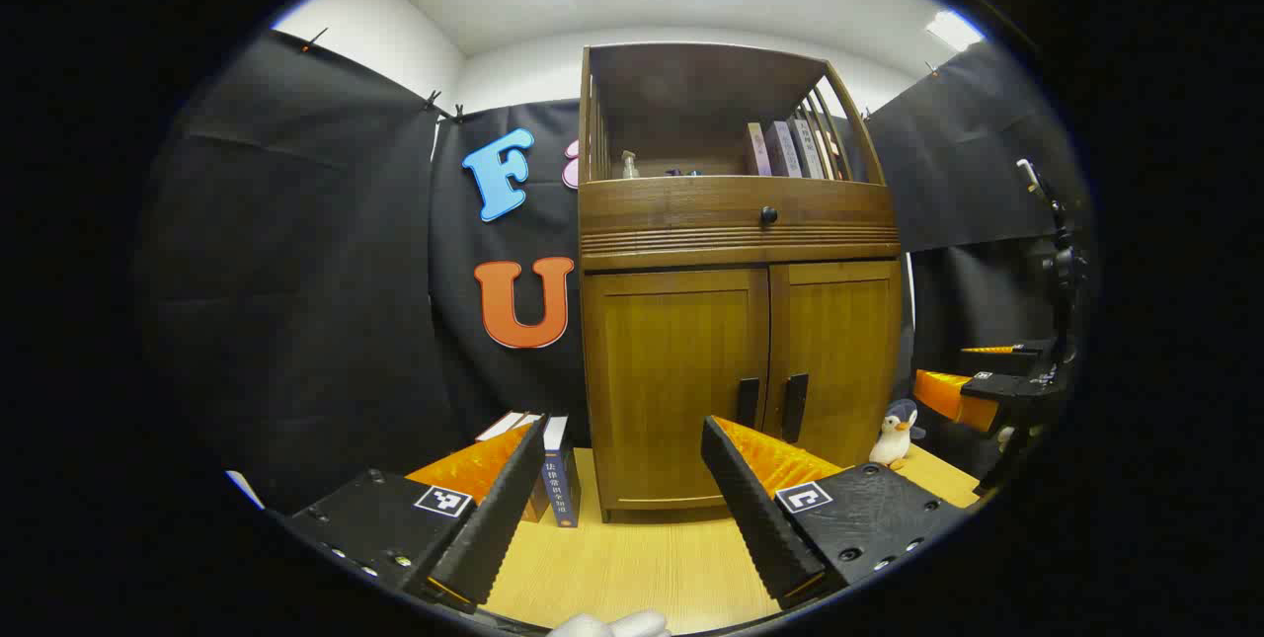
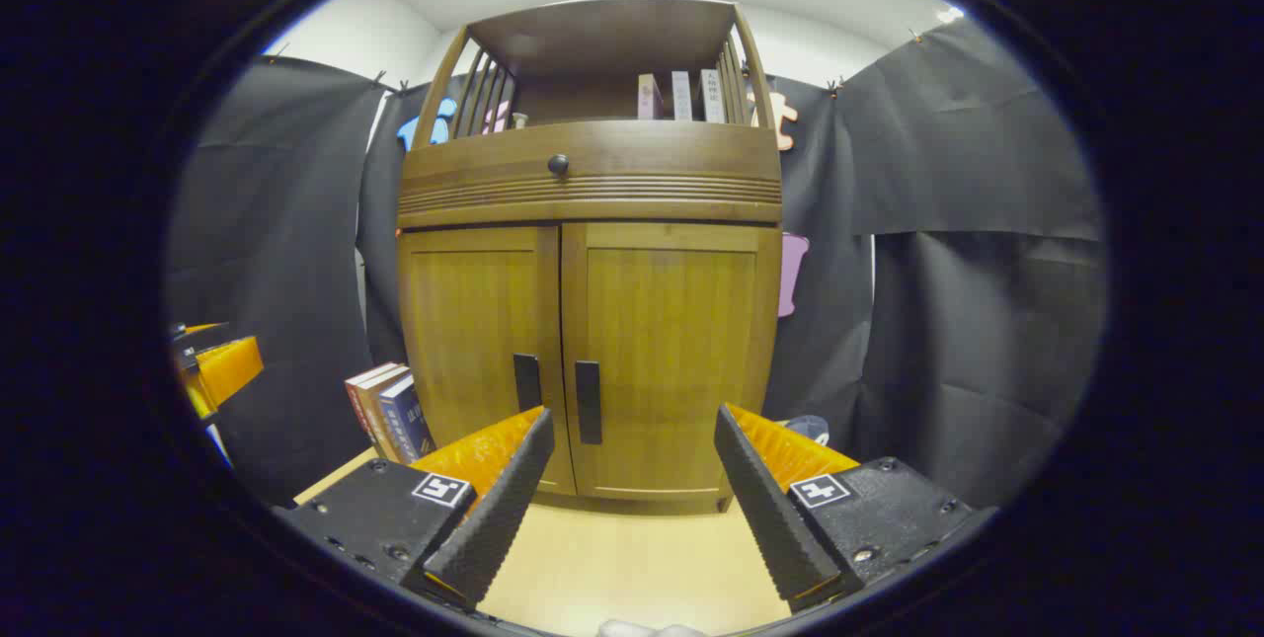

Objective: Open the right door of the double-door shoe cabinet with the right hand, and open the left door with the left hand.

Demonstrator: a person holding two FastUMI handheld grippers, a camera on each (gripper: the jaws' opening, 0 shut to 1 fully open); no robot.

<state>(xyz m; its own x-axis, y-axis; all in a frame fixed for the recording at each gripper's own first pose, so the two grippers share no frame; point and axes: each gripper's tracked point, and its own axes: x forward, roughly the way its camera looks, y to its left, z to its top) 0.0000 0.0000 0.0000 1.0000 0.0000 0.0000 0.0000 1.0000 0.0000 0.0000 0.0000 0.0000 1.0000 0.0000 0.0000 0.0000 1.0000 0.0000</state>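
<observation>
Presently the shoe cabinet (image 2: pixel 588 321) stands at the far edge of the table (image 2: pixel 612 558), two doors shut, two handles at the centre seam. Left gripper (image 1: pixel 622 489) and right gripper (image 2: pixel 632 479) both spread wide, holding nothing, bare tabletop between them and cabinet.

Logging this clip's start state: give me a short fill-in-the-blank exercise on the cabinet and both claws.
1. Both doors of the shoe cabinet are ____.
2. The left claw and the right claw both have their jaws ____.
3. The plush toy beside the cabinet is a ____.
4. The drawer above the doors has one round ____.

Missing words: closed; open; penguin; knob
</observation>
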